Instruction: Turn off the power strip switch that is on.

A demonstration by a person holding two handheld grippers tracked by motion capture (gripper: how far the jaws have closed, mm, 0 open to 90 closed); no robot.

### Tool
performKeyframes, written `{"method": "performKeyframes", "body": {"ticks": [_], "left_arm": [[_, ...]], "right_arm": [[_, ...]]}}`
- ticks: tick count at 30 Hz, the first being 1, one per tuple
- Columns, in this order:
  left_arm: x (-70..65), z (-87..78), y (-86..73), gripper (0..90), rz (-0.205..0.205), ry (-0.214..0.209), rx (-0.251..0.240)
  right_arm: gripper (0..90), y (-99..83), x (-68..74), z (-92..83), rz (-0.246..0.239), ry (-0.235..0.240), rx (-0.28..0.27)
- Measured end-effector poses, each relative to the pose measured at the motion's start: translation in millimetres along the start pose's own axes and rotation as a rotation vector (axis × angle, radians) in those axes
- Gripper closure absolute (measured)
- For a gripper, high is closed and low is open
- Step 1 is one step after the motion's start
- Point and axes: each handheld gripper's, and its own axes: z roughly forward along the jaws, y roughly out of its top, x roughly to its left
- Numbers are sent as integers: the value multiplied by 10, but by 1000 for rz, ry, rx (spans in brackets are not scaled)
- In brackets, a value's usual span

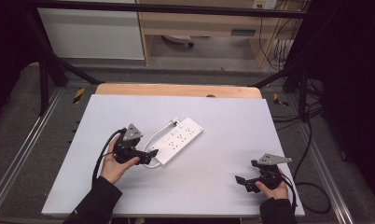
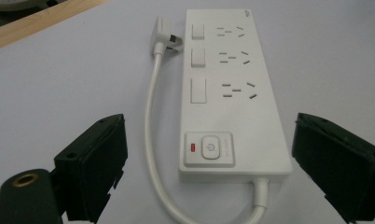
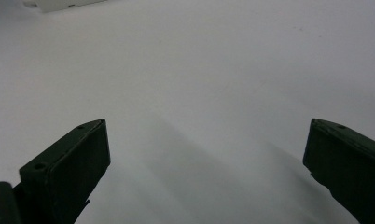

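- My left gripper is spread wide, jaws either side of the strip's near end, not touching it.
- The strip lies mid-table, its cord looping along its left.
- My right gripper gapes over bare table, near right.

white power strip lies flat mid-table, its cord looped alongside, plug unplugged.

Overhead view; two low gripper-mounted close-ups.
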Motion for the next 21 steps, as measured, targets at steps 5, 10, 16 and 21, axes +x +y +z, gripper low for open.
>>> {"method": "performKeyframes", "body": {"ticks": [5, 10, 16, 21], "left_arm": [[4, 50, 33, 129, -6, 7, 3], [3, 89, 52, 156, -9, 10, 3], [-1, 158, 84, 194, -15, 17, 5], [-13, 192, 97, 224, -13, 23, 6]], "right_arm": [[11, 0, 0, 1, 0, 0, 1], [11, 0, -1, 1, 0, 0, 1], [11, 0, -3, 2, -3, 1, 4], [11, 0, -1, 0, 0, 1, 2]]}}
